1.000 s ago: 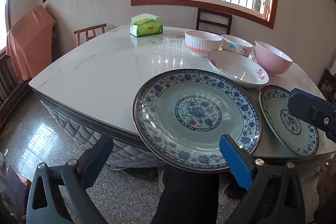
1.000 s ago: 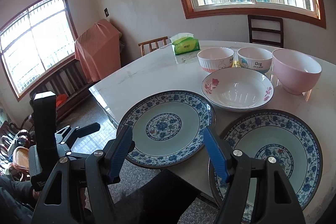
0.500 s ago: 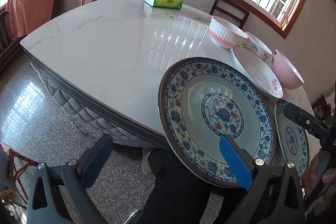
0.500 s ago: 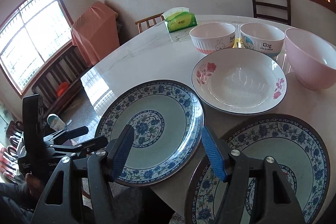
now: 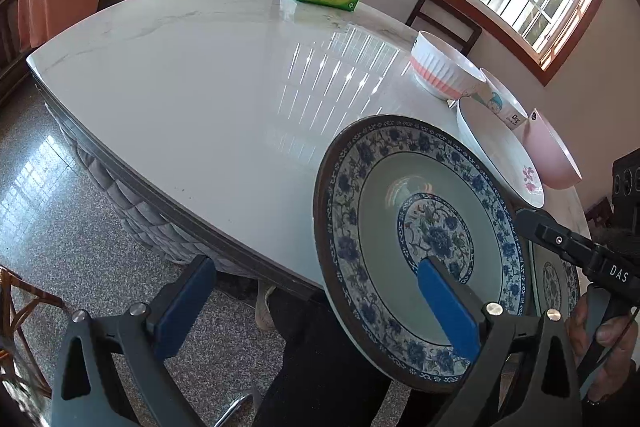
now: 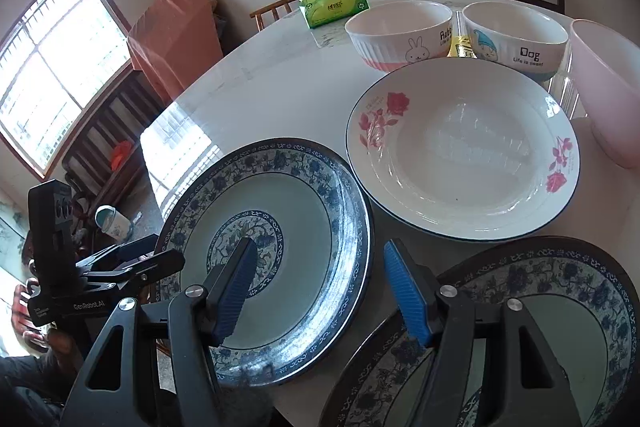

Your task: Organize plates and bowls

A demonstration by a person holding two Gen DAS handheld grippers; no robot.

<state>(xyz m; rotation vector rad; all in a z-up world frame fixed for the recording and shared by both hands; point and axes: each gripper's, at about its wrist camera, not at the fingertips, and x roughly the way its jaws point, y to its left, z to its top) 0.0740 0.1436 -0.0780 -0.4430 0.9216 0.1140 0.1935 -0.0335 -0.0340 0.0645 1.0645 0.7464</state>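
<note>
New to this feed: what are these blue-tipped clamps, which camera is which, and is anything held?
Those are two hand-held grippers with blue-padded fingers. Each has a camera looking along its fingers: one picture comes from the left gripper, the other from the right gripper. On the white marble table lie a blue-and-white patterned plate, its twin plate, a white rose-printed dish, a rabbit bowl, a dog bowl, a pink bowl and a green tissue pack. Both are open; nothing is held.
</note>
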